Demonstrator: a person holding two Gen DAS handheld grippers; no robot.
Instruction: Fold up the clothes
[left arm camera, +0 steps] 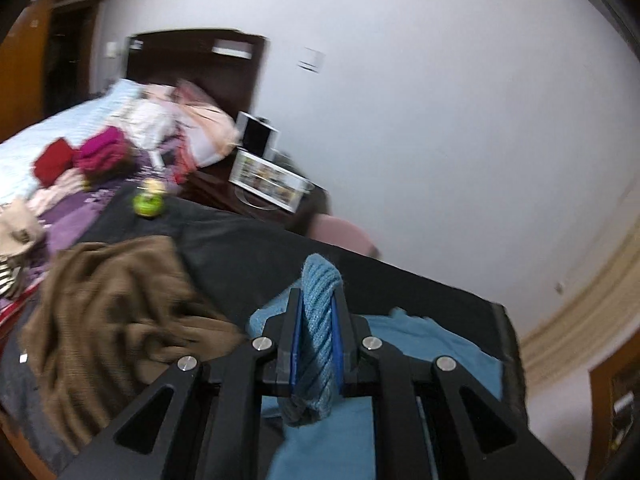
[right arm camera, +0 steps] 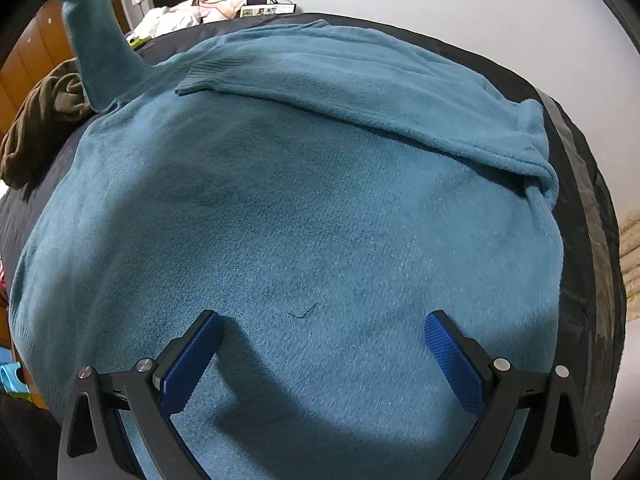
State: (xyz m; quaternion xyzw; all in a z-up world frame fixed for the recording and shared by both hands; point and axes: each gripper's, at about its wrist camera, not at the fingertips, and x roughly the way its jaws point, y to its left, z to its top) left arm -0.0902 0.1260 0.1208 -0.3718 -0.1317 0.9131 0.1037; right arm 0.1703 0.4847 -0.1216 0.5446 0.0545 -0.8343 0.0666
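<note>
A teal knit sweater (right arm camera: 304, 208) lies spread flat on a black cloth surface (right arm camera: 584, 168), its right sleeve (right arm camera: 360, 92) folded across the chest. My left gripper (left arm camera: 316, 300) is shut on the ribbed cuff (left arm camera: 318, 320) of the other sleeve. That sleeve (right arm camera: 96, 44) rises off the sweater at the upper left of the right wrist view. Low over the sweater's body, my right gripper (right arm camera: 322, 320) stands open with nothing between its blue pads.
A crumpled brown garment (left arm camera: 116, 316) lies left of the sweater on the black surface (left arm camera: 260, 252). Beyond it a bed holds red (left arm camera: 52, 160) and magenta (left arm camera: 104, 152) clothes, a green toy (left arm camera: 149, 202) and pink bedding. A nightstand with a picture box (left arm camera: 268, 180) stands by the white wall.
</note>
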